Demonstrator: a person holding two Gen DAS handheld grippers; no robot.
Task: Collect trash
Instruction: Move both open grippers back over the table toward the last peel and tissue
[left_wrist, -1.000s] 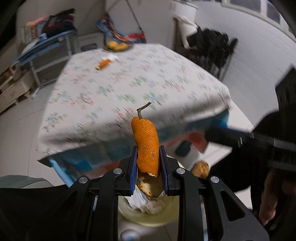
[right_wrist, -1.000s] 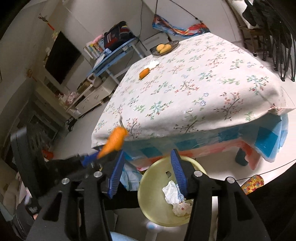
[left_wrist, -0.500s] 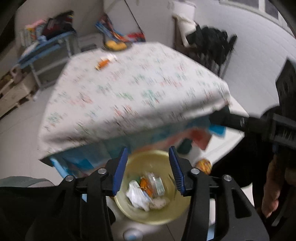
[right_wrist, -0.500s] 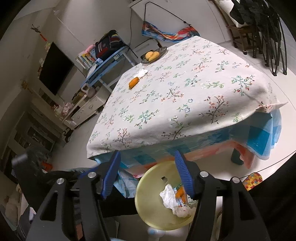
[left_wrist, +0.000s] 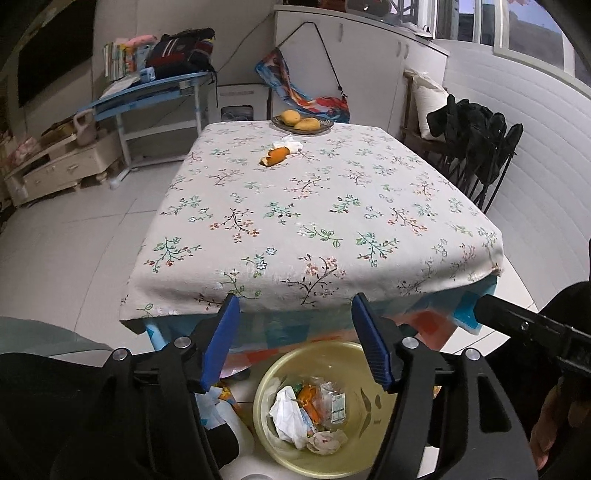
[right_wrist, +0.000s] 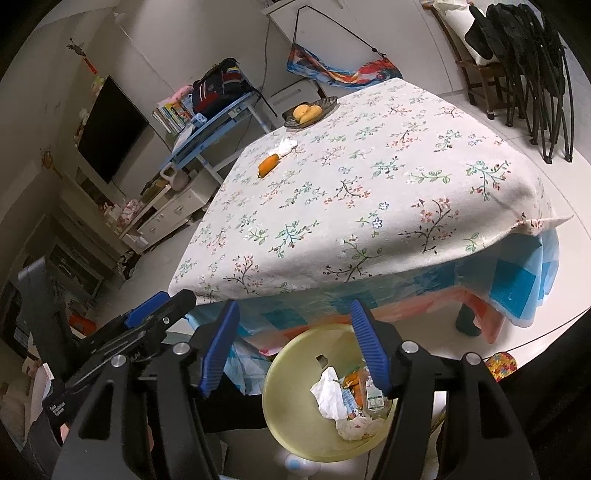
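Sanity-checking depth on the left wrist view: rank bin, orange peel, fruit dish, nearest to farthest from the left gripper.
1. Yellow bin: on the floor right below the open left gripper, holding trash.
2. Orange peel: far half of the table, beside a white tissue.
3. Fruit dish: at the table's far edge.

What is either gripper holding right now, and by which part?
Nothing. The left gripper and right gripper are both open and empty above the trash bin.

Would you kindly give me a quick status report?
Left gripper and right gripper open, empty, above the bin. Peel and tissue on the table. Nothing in the way.
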